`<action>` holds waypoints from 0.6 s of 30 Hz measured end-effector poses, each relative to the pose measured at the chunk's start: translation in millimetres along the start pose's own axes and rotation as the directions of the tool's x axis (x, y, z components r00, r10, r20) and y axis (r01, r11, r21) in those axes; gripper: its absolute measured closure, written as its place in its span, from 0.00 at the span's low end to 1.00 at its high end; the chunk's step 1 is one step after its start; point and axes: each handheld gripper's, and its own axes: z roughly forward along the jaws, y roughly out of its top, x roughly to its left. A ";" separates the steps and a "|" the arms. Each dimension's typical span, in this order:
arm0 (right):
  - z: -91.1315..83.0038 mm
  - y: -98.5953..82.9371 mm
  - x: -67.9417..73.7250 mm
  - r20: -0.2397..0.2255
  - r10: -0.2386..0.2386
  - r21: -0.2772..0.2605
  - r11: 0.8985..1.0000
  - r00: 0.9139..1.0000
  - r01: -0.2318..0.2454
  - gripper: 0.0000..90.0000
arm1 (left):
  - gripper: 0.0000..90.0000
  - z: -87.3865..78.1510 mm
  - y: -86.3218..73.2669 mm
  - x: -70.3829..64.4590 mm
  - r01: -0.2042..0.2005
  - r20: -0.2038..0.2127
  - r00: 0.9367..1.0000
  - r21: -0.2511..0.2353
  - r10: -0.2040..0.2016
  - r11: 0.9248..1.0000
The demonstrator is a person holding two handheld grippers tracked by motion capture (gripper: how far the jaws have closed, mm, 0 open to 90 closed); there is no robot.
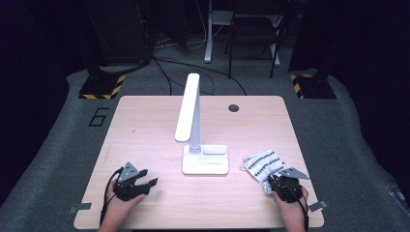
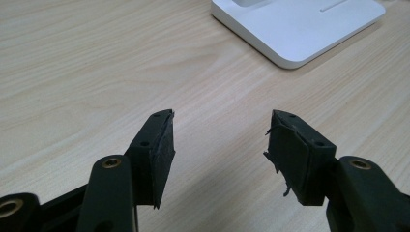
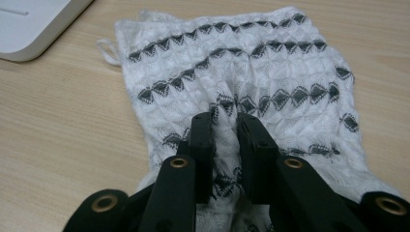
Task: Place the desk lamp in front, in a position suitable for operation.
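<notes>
A white knitted cloth (image 1: 263,164) with rows of dark diamonds lies on the wooden table (image 1: 145,125) at the right, near the front. My right gripper (image 1: 276,182) is at its near edge, shut on a pinched fold of the cloth (image 3: 232,72), with fabric bunched between the jaws (image 3: 226,128). My left gripper (image 1: 147,182) rests at the front left with its jaws wide apart and nothing between them (image 2: 220,140); bare wood lies beneath it.
A white desk lamp stands mid-table, its flat base (image 1: 205,159) between the two grippers and its long head (image 1: 187,106) reaching toward the back. The base's corner (image 2: 295,29) shows ahead of the left gripper. A dark round hole (image 1: 233,108) is at the table's back.
</notes>
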 end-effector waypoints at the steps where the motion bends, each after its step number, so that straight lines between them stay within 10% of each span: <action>1: -2.7 -1.0 -0.9 0.005 0.013 0.000 1.000 1.000 -0.013 0.86 | 0.47 -0.4 0.3 0.2 -0.003 0.001 1.000 0.002 0.003 1.000; 18: -15.5 -6.8 19.5 -0.001 0.016 0.041 0.999 1.000 -0.016 0.83 | 0.47 -0.7 2.8 -7.4 0.013 0.021 1.000 -0.011 -0.012 1.000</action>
